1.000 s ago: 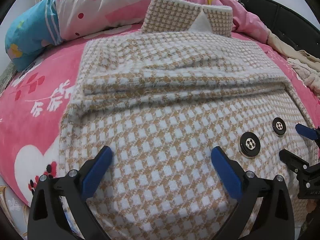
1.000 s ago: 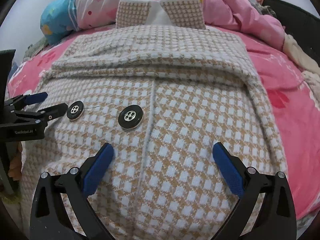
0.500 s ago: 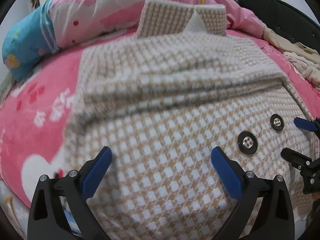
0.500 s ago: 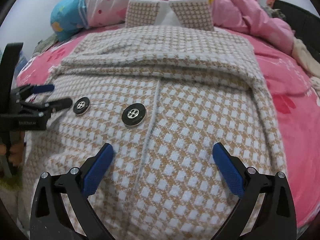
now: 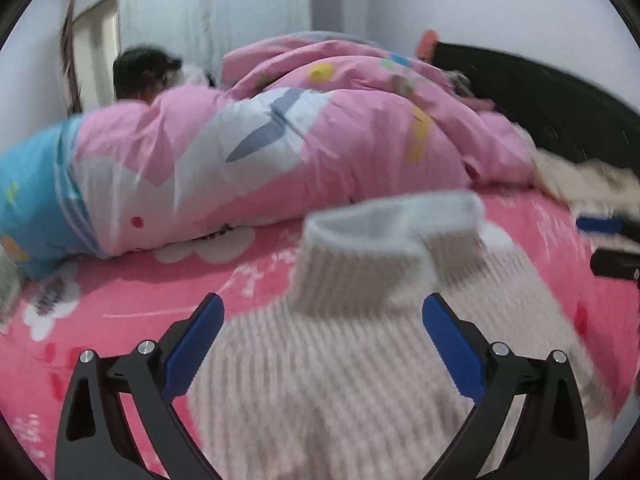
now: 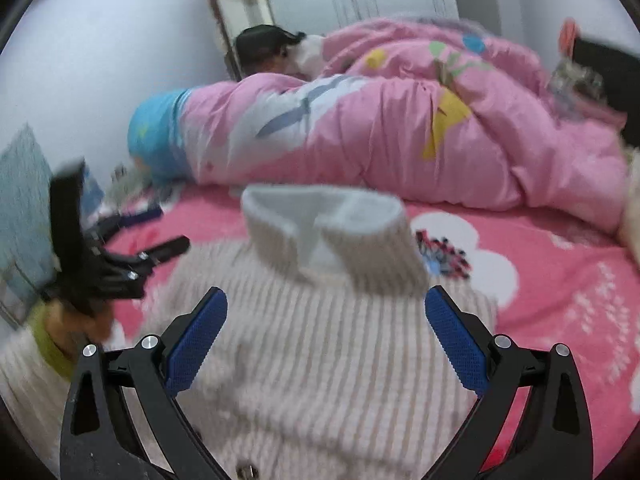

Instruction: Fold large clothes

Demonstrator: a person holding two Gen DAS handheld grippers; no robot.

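Ahead of both claws, the checked coat (image 5: 360, 380) lies flat on the pink bed (image 5: 120, 308), its collar (image 5: 384, 248) standing up at the far end, just beyond the fingertips. Left claw (image 5: 320, 348) is spread wide, nothing between the blue pads (image 5: 192, 344), hovering over the coat's upper part. Right claw (image 6: 326, 344) is likewise spread and empty, over the same garment, collar (image 6: 328, 236) straight ahead. In the right wrist view the left claw shows off to the left, beside the coat's edge. A pink quilt (image 6: 380, 132) is heaped past the collar, well beyond both claws. Frames are heavily motion-blurred, so fabric layers and exact fold lines can't be read. Judgement: folding is partway, and neither claw has a grip at this moment. Risks: thick fuzzy fabric could slip from a shallow pinch; grabbing only 1 layer would pull the stacked folds apart; uneven lift by the 2 claws would skew the fold; the stiff collar may flop or bunch.
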